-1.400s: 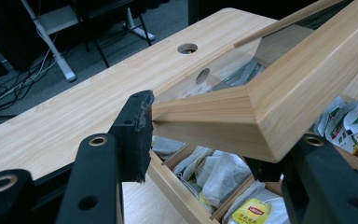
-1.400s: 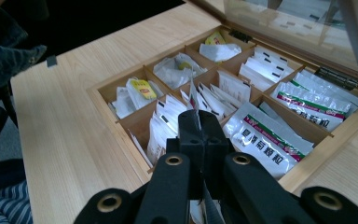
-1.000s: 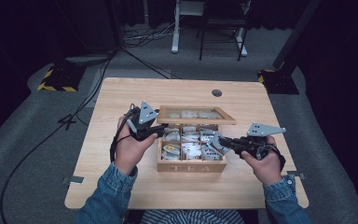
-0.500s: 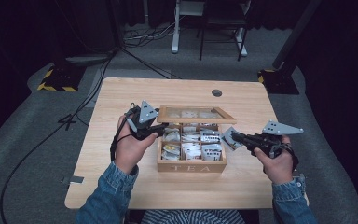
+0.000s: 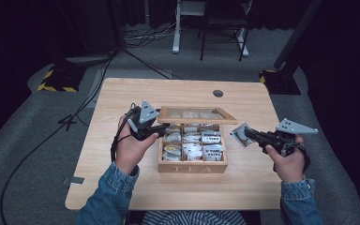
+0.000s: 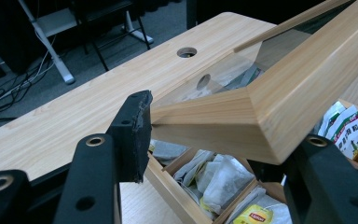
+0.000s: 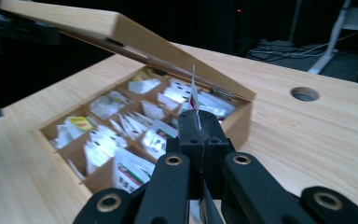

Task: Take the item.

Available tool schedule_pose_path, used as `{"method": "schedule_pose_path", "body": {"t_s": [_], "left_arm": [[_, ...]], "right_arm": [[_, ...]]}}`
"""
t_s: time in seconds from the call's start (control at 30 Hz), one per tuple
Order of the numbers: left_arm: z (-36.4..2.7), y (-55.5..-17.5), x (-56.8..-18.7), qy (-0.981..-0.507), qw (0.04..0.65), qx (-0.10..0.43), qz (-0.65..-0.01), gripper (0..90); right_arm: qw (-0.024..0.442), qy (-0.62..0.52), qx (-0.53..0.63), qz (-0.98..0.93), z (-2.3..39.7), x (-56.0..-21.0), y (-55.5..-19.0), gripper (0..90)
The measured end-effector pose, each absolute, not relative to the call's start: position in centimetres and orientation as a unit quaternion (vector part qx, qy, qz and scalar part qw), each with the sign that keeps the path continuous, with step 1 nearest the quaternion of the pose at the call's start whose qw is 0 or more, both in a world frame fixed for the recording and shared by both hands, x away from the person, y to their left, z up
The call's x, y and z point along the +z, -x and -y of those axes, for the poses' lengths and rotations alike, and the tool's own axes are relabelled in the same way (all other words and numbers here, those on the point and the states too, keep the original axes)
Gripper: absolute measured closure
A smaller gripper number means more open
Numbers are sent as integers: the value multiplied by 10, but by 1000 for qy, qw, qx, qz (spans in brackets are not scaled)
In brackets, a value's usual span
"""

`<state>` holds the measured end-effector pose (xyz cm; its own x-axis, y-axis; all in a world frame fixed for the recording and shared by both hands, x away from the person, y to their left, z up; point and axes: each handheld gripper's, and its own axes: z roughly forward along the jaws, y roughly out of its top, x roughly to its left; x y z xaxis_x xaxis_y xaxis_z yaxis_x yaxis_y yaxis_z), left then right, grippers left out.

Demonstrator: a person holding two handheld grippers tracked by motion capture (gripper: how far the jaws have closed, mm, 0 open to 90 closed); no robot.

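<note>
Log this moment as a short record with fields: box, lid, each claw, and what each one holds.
box: wooden tea box marked TEA, on the table, compartments full of tea bags
lid: glass-paned lid raised and tilted, hinged at the far side
left claw: left claw at the lid's left front corner, jaws clamped on its wooden frame, propping it up
right claw: right claw to the right of the box, above the table
right claw holds: one tea sachet, pinched by its edge between shut jaws, clear of the box
</note>
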<state>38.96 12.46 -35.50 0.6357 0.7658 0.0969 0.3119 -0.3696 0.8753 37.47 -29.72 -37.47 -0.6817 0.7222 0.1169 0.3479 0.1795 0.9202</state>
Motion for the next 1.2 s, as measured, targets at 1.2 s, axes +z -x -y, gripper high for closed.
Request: {"method": "schedule_pose_path", "body": {"t_s": [1.2], "left_arm": [[-124, -388, -356, -790, 440, 255, -342, 478]], "right_arm": [[223, -452, 441, -742, 343, -437, -411, 900]]}}
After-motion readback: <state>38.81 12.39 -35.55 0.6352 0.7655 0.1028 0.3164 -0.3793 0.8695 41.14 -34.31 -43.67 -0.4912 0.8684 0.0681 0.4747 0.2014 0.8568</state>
